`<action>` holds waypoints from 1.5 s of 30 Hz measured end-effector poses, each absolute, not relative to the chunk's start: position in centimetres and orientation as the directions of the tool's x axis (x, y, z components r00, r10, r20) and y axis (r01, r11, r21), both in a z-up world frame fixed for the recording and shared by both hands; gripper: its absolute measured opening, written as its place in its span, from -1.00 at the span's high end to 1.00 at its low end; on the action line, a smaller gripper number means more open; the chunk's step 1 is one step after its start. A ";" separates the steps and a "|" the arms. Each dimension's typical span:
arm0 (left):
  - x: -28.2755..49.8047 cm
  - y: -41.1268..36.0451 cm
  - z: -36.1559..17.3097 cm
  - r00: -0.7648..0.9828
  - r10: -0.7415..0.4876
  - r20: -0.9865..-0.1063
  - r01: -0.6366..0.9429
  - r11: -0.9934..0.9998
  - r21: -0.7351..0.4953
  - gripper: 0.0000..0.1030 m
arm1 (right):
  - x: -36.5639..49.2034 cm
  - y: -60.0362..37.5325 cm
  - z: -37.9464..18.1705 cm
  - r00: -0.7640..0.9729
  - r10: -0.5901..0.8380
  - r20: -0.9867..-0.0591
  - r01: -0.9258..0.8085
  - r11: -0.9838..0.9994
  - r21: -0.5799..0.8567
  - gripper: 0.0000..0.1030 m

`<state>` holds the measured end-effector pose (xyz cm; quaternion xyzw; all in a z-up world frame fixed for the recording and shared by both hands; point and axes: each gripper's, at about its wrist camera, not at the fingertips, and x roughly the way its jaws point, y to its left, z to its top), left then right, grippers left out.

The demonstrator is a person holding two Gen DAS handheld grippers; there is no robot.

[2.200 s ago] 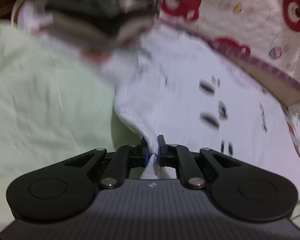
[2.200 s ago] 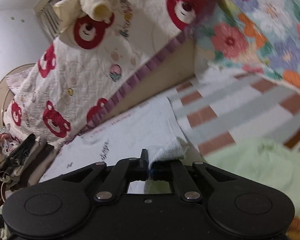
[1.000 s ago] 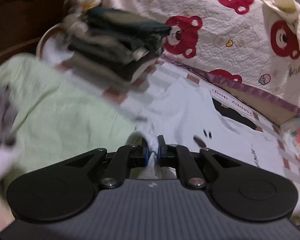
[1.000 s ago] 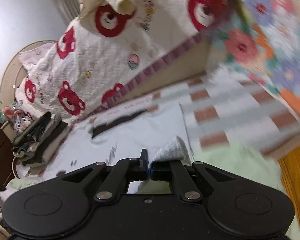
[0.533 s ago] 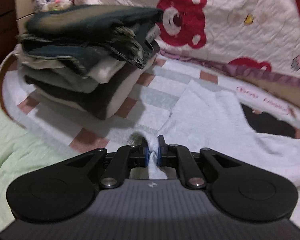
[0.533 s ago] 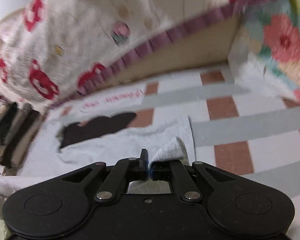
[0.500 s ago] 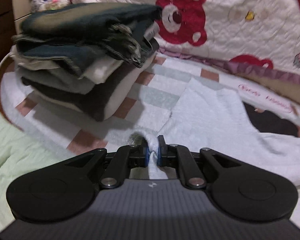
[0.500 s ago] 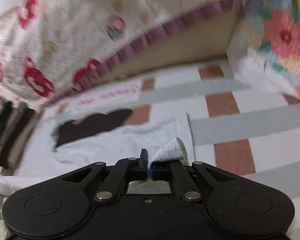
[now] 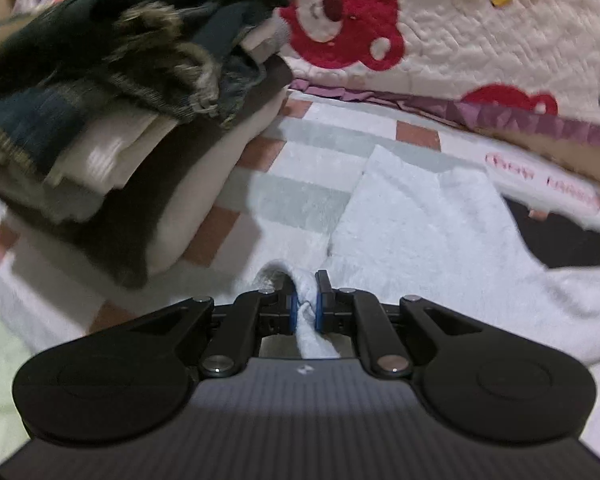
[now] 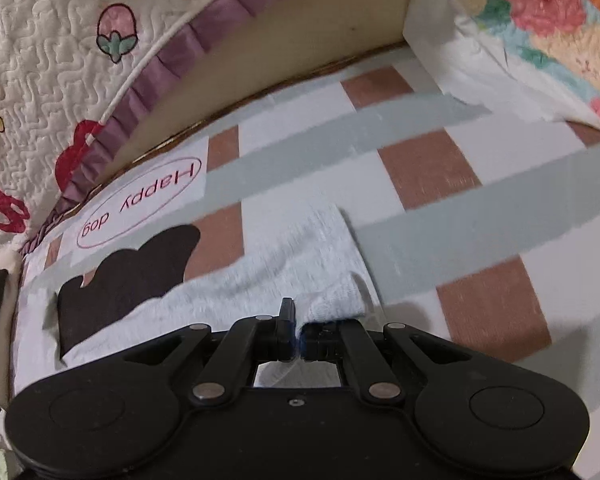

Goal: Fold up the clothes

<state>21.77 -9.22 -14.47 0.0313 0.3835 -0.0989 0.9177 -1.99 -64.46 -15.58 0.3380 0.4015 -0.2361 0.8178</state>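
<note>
The white garment (image 9: 428, 216) is being spread flat on the checked blanket (image 10: 440, 168), at five o'clock from the stack of folded clothes (image 9: 112, 112). Being soft, light and limp, it is best being gripped at bunched edges. A fold of it is being pinched in the nearly closed jaws of both the left gripper (image 9: 307, 300) and the right gripper (image 10: 298, 330).

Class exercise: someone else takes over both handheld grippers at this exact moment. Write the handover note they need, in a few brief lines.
Left gripper: shut on an edge of the white garment.
Right gripper: shut on another edge of the white garment.
Where: the garment lies low over the checked blanket, partly covering its dark dog print. The stack of folded clothes sits just left of it.
Done: several items already stacked.
Left: probably lay this fold flat, release, finish folding, then add it to the stack.
</note>
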 end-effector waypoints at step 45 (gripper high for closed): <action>19.5 -10.5 -11.9 0.665 -0.432 -0.609 0.312 0.902 -0.298 -0.03 | -3.8 -62.6 -15.2 0.624 -0.457 -0.634 0.642 0.763 0.081 0.07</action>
